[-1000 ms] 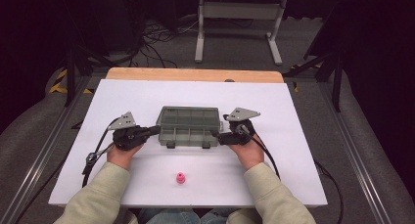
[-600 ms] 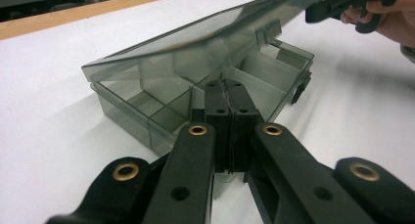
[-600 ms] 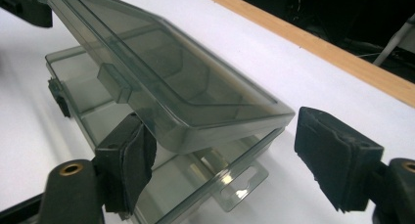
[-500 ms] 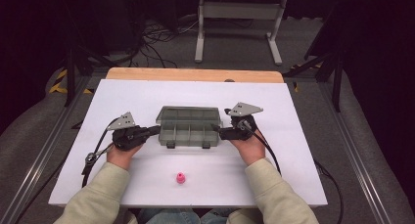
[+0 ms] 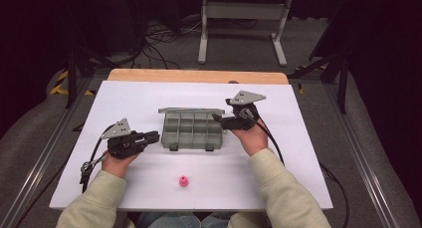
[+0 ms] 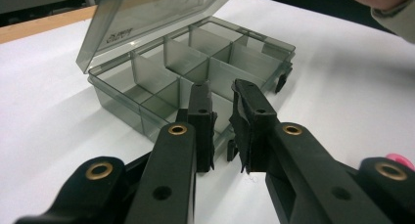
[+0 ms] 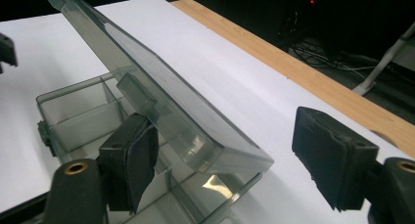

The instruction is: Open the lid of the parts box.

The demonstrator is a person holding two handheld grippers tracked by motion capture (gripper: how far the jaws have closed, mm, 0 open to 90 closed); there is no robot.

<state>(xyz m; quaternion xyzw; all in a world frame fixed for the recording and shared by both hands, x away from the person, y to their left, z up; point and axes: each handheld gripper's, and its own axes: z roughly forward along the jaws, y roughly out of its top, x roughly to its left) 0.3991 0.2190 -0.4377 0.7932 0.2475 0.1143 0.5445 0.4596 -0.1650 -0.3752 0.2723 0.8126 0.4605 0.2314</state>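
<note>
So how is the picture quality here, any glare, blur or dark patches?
High view: evenly lit white table, black surroundings. Left gripper view: smoky clear plastic compartment box sharp, near jaws soft. Right gripper view: a bright glint on the box's raised lid, dark background.

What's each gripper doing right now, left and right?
Left gripper: jaws slightly apart, just been opening, holding nothing.
Right gripper: open, one pad under the raised lid, not clamping it.

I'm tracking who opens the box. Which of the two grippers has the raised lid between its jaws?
The right gripper: the lid passes between its wide-apart jaws. The left gripper, jaws nearly together, points at the box's left side.
</note>
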